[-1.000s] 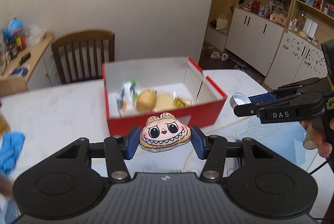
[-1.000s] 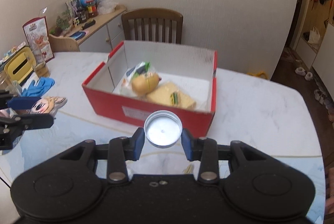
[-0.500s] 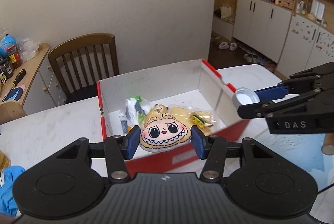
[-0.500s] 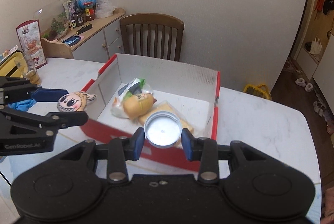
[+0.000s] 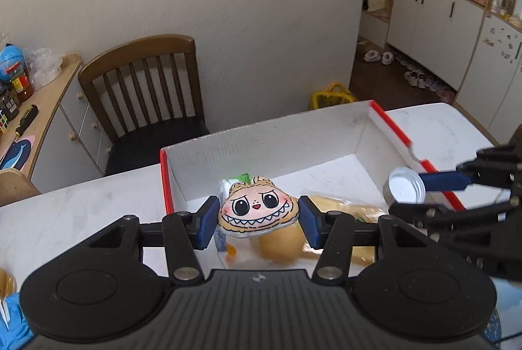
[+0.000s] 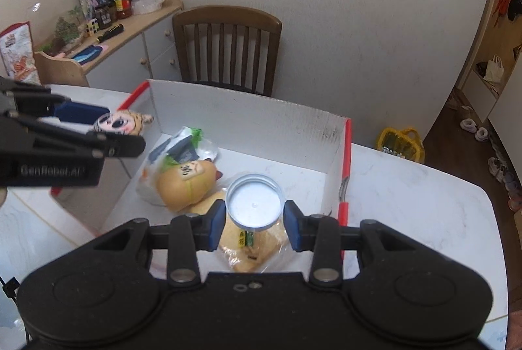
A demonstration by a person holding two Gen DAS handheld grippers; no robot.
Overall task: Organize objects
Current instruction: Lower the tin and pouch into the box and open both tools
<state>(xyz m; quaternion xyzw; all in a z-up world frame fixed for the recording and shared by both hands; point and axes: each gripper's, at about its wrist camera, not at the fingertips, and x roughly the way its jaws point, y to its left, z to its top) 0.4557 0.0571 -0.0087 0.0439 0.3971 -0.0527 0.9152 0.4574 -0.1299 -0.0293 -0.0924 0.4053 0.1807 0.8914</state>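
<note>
**Both grippers loaded above the red box**

In my left gripper [image 5: 257, 221] I have the flat cream-coloured cartoon-face charm with big eyes and a jagged toothy grin [image 5: 257, 213], pinched at its two sides between the blue pads, so the jaws are closed only as far as the charm's width. It hangs over the near-left part of the red-sided cardboard box with white inner walls [image 5: 261, 144]; from the right wrist view the same charm [image 6: 119, 123] sits over the box's left wall.

My right gripper [image 6: 254, 221] grips a round silver metal screw lid with a white lining [image 6: 254, 201], its open side facing the camera, the blue pads pressed on its rim left and right. The lid is held above the box interior (towards the near-right side), and in the left wrist view it [image 5: 404, 190] shows near the right wall's red edge.

Beneath both, the box floor carries a tan bun-shaped plush in clear wrap [image 6: 186, 182], a green-and-white crinkled plastic packet [image 6: 182, 144] behind it, and a pale yellow wrapped sandwich-like item [image 6: 251, 247] under the lid.

The box stands on a white marble-patterned table [image 6: 407, 196]. A brown wooden slat-back chair [image 6: 226, 49] stands behind it, with a cluttered light-wood sideboard [image 6: 130, 30] to the left.
</note>
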